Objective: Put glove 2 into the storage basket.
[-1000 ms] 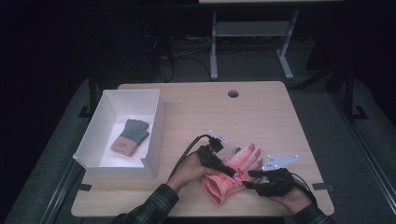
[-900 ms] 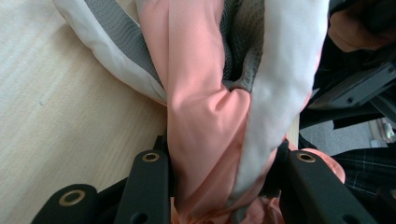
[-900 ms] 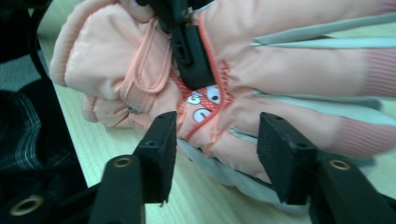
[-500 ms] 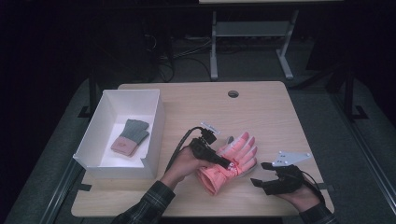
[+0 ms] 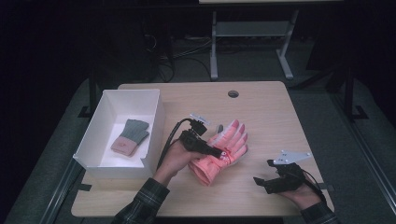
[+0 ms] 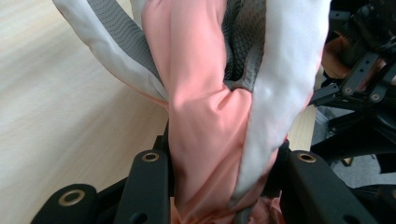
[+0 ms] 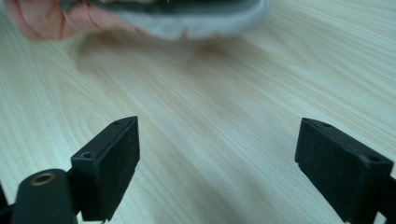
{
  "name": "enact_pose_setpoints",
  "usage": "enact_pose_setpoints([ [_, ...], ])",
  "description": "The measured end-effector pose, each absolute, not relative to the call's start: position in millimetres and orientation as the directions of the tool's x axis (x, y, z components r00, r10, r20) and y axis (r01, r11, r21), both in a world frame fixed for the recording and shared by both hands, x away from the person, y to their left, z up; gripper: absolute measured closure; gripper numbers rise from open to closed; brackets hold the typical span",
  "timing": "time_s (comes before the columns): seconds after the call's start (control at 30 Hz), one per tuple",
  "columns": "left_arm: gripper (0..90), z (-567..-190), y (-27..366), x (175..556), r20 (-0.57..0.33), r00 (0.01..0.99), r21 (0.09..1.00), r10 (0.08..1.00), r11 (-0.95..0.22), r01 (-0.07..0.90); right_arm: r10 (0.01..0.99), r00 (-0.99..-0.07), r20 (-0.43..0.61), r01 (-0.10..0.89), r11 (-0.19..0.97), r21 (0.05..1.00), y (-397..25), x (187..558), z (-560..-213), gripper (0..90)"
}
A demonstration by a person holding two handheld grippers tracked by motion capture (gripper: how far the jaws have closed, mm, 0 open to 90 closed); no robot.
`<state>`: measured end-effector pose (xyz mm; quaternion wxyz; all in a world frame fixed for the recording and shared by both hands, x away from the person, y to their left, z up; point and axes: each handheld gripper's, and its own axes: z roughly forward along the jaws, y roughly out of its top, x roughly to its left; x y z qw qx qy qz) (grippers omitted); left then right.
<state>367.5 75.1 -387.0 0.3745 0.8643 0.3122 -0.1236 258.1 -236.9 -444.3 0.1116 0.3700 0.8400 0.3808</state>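
We now hold the pink glove (image 5: 222, 151) in our left gripper (image 5: 218, 151) alone, jaws clamped on its bunched fabric, the glove lifted slightly off the middle of the bench (image 5: 261, 107). Our right gripper (image 5: 259, 181) has let go and drawn back to the bench's near right edge, jaws spread wide and empty. We judge the glove is ready to carry to the white box (image 5: 93, 140), where its mate (image 5: 130, 136) lies.
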Motion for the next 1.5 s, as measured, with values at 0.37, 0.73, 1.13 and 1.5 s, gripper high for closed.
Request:
enact_pose_setpoints([
  [0.37,63.2,-339,98,373,-0.409,0.766,0.604,0.496,-0.482,0.635,0.713,-0.696,0.089,0.541,0.438,0.719,-238,262,-449,12.9],
  [0.73,63.0,-301,132,377,-0.389,0.748,0.641,0.538,-0.425,0.639,0.725,-0.682,0.093,0.549,0.425,0.720,-239,264,-454,10.3],
  [1.13,63.0,-273,182,384,-0.386,0.705,0.683,0.595,-0.330,0.652,0.729,-0.678,0.097,0.560,0.426,0.711,-238,265,-455,10.3],
  [1.5,62.9,-261,241,385,-0.396,0.628,0.690,0.670,-0.235,0.685,0.730,-0.677,0.094,0.556,0.424,0.715,-238,265,-456,10.3],
])
